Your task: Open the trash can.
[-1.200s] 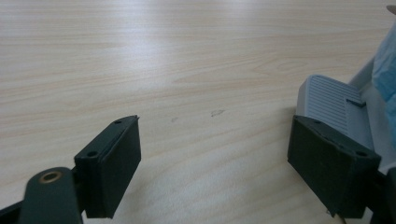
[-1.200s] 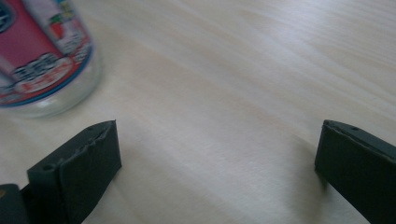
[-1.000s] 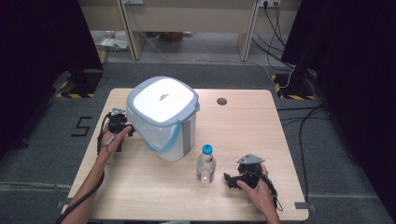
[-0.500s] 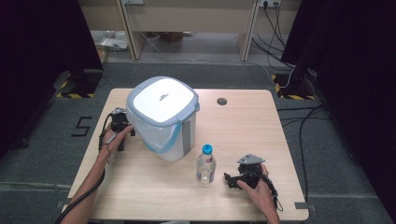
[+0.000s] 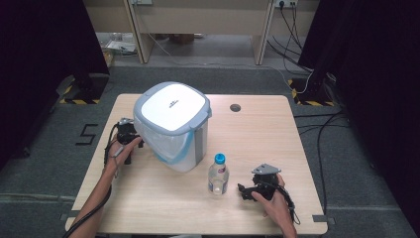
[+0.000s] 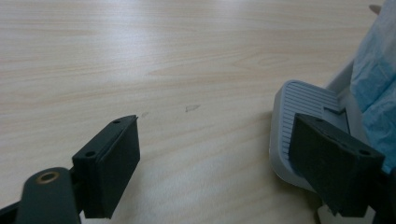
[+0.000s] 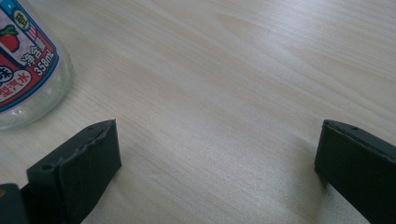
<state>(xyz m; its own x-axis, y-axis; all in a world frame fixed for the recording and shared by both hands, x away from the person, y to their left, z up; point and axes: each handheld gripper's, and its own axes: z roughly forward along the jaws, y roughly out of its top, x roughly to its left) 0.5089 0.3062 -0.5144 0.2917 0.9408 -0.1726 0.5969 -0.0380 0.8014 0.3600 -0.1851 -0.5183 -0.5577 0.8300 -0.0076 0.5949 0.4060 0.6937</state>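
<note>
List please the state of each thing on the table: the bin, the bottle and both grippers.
Bin: upright, lid closed, bag liner inside.
Bin pedal: not pressed, one jaw in front of it.
Bottle: upright, blue cap on.
Left gripper: open, holding nothing.
Right gripper: open, holding nothing.

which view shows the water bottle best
The high view: the whole bottle stands upright with its blue cap, beside the bin. The right gripper view catches just its lower label and base at the top left corner. The left gripper view looks at the bin's pedal instead.
</note>
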